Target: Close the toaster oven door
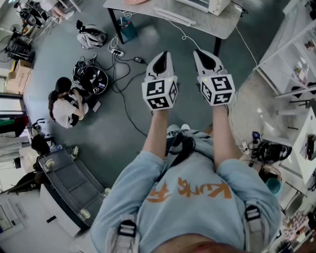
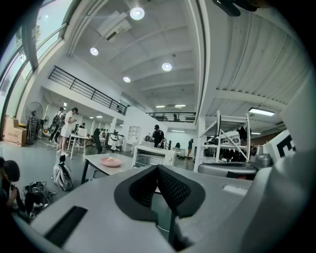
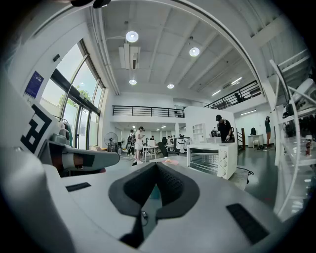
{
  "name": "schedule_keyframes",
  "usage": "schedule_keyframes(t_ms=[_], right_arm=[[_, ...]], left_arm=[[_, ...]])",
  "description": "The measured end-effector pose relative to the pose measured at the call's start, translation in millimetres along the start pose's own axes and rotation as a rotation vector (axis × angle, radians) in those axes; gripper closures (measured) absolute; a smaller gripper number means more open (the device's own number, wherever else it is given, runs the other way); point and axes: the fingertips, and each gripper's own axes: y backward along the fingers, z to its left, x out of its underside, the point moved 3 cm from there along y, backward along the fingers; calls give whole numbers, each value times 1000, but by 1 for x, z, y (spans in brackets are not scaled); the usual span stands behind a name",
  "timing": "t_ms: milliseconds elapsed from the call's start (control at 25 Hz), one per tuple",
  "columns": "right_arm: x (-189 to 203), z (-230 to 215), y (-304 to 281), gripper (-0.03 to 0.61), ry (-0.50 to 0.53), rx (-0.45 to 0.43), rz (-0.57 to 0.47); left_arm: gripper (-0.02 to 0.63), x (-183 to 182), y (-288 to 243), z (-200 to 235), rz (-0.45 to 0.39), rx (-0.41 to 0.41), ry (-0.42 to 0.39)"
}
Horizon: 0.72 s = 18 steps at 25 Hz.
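With the jaws of the left gripper (image 1: 163, 57) and right gripper (image 1: 202, 55) both closed and empty, the toaster oven (image 1: 210, 5) sits well ahead on the bench (image 1: 217, 22) — slightly right of the 2, front facing them — so the right looks nearer.

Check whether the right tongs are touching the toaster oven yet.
Apart. The head view shows the right tongs over the floor, short of the table carrying the toaster oven.
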Motion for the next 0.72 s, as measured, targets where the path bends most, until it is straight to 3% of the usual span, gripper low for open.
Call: schedule_keyframes(t_ms=[360,720], right_arm=[[-2,1,-5,580,-49,30,-22],[-10,12,-26,580,-59,-6,-33]], left_arm=[[612,-1,9,5,12,-3,-15],[612,-16,15,31,-5,-45,-32]])
